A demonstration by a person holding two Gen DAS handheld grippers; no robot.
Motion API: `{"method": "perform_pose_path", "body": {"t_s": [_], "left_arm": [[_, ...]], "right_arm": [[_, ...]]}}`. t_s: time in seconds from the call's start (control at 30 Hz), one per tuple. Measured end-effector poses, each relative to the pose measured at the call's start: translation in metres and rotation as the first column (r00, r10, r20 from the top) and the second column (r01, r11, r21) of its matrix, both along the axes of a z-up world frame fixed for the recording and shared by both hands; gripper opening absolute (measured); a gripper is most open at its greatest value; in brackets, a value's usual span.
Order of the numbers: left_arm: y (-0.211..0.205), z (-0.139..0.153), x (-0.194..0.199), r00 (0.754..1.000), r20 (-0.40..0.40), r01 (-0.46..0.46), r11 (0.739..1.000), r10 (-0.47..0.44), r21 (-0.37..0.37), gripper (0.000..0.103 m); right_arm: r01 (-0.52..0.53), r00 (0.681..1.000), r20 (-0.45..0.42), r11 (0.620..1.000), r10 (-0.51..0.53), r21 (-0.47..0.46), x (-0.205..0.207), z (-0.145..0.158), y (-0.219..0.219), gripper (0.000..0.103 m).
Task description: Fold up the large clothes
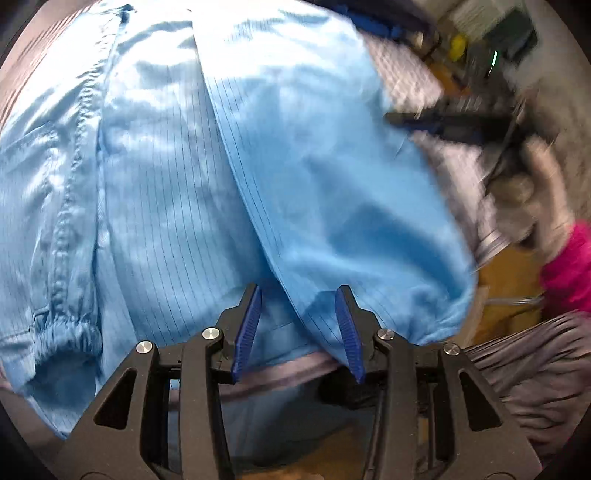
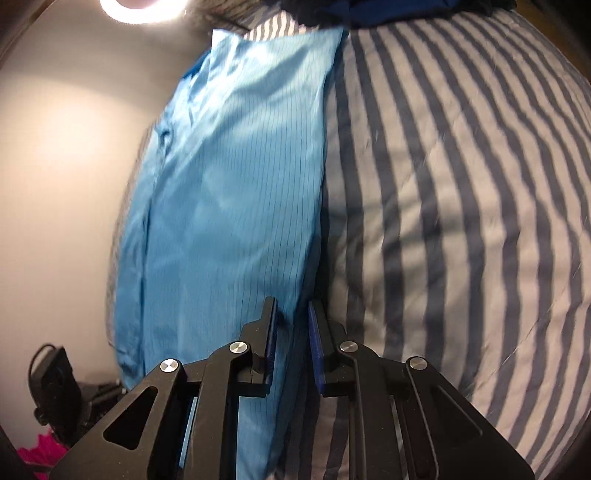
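My left claw [image 1: 298, 295]: tilted steeply down, released, over light-blue pinstriped fabric garment [image 1: 229, 155].
My right claw [image 2: 292, 306]: released, garment edge between jaws.
Three o'clock: grey-and-white striped bedcover [image 2: 461, 184].

A home bedroom: a striped duvet [image 2: 461, 206] covers the bed beside a plain wall [image 2: 62, 192].

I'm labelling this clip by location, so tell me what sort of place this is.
Most likely a bedroom at home. The blue garment lies on a striped bedspread that looks like a bed's, next to a plain wall, with a ring light shining above it.
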State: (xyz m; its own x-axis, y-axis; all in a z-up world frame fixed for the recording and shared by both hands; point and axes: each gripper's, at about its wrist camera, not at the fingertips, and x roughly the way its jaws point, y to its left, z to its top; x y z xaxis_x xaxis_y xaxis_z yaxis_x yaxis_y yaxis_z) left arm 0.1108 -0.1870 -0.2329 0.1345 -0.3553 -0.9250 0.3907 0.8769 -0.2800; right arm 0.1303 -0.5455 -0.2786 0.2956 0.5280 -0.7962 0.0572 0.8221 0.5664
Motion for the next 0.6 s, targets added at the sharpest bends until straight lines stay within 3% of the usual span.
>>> {"method": "perform_pose_path", "body": {"t_s": [0.07, 0.13, 0.27, 0.37, 0.43, 0.6], "left_arm": [[-0.008, -0.002, -0.008, 0.996, 0.078, 0.039, 0.998, -0.043, 0.054, 0.042], [-0.012, 0.000, -0.010, 0.995, 0.089, 0.044, 0.996, -0.051, 0.073, 0.042], [0.000, 0.017, -0.009, 0.996, 0.088, 0.012, 0.999, -0.015, 0.037, 0.042], [0.008, 0.041, -0.012, 0.987, 0.161, -0.004, 1.000, 0.003, 0.004, 0.042], [0.008, 0.054, -0.006, 0.977, 0.215, 0.002, 1.000, -0.001, -0.006, 0.042], [-0.010, 0.044, 0.026, 0.977, 0.215, 0.004, 1.000, 0.002, -0.029, 0.042]], "right_arm": [[0.012, 1.000, -0.001, 1.000, -0.012, 0.015, -0.001, -0.002, 0.001, 0.016], [0.020, 1.000, 0.001, 1.000, -0.020, 0.021, 0.000, -0.002, 0.000, 0.016], [0.027, 1.000, 0.003, 0.999, -0.028, 0.043, 0.000, -0.003, 0.006, 0.016], [0.054, 0.998, 0.017, 0.994, -0.056, 0.095, -0.012, -0.003, 0.000, 0.017], [0.092, 0.995, 0.015, 0.984, -0.096, 0.151, -0.021, -0.009, -0.009, 0.026], [0.133, 0.991, -0.001, 0.965, -0.136, 0.225, -0.024, -0.017, -0.013, 0.026]]}}
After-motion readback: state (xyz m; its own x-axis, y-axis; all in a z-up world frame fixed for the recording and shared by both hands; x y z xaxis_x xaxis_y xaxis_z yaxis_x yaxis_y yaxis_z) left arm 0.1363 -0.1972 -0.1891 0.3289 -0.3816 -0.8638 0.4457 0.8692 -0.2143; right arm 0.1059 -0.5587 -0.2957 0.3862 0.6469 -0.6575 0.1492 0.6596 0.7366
